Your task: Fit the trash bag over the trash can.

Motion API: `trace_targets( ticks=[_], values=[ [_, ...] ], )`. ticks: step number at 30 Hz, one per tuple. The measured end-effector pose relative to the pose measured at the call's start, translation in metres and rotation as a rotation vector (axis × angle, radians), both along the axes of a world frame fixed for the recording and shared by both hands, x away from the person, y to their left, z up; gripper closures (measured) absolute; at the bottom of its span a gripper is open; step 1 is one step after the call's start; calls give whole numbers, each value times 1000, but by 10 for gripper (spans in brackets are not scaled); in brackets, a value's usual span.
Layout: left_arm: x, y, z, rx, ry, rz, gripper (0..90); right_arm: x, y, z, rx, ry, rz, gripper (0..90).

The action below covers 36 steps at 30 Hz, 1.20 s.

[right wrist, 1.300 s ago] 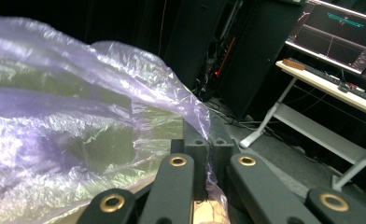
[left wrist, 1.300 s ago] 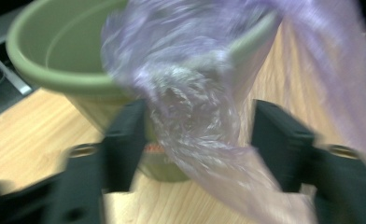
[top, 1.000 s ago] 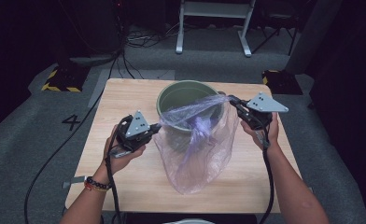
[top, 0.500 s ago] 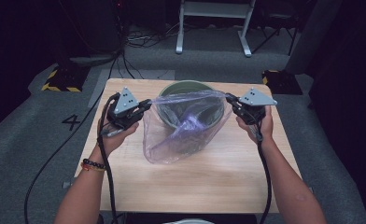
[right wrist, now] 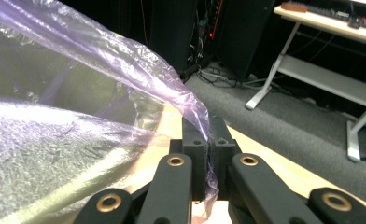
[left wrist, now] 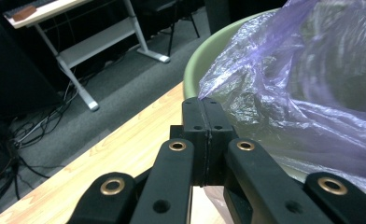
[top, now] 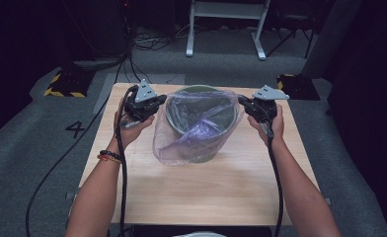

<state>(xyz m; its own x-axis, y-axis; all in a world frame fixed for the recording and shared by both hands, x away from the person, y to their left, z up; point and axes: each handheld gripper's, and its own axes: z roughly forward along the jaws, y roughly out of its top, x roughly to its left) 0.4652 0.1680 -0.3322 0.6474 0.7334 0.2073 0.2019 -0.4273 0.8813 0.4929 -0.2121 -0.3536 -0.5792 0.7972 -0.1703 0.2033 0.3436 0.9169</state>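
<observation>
A green bucket point(top: 201, 97) stands at the back middle of the wooden table point(top: 201, 182). A thin purple plastic bag point(top: 196, 133) is stretched across its mouth and hangs down its front. My left gripper point(top: 159, 102) is shut on the bag's left edge, beside the bucket's left rim. My right gripper point(top: 242, 102) is shut on the bag's right edge at the right rim. In the left gripper view the closed gripper point(left wrist: 203, 105) pinches the bag point(left wrist: 302, 98) next to the bucket rim point(left wrist: 195, 70). The right gripper view has the bag point(right wrist: 78, 93) drawn into the closed gripper point(right wrist: 208, 123).
Grey carpet surrounds the table, with cables point(top: 142, 44) and a white desk frame point(top: 226, 29) behind it. Yellow-black blocks point(top: 60, 84) sit on the floor at back left and back right. A painted 4 point(top: 76, 129) marks the floor at left.
Both grippers moved apart and toward the bucket's rim, spreading the bag wider over the bucket. The bag, which hung long down the front a second ago, now hangs shorter.
</observation>
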Motion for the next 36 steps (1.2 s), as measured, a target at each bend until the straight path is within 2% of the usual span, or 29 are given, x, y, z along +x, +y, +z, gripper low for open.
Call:
trace_targets(
  ticks=[3, 10, 17, 22, 29, 33, 36],
  values=[
    [11, 2, -2, -23, 12, 4, 899, 10, -2, -5, 27, 46, -6, 879],
    [31, 2, -13, -63, 46, 6, 899, 23, -3, -16, 64, 93, -17, 879],
    [47, 1, -31, -106, 106, 8, 900, 30, 1, -23, 44, 113, -15, 879],
    [56, 0, -43, -131, 152, 3, 900, 37, 2, -31, 35, 151, -17, 867],
    [64, -6, -55, -125, 203, 32, 900, 43, 10, -43, 9, 205, -9, 865],
    [68, -11, -63, -94, 241, 35, 900, 44, 12, -48, 1, 224, -6, 866],
    [69, -11, -69, -106, 264, 37, 900, 45, 13, -54, -8, 242, -5, 869]
  ],
)
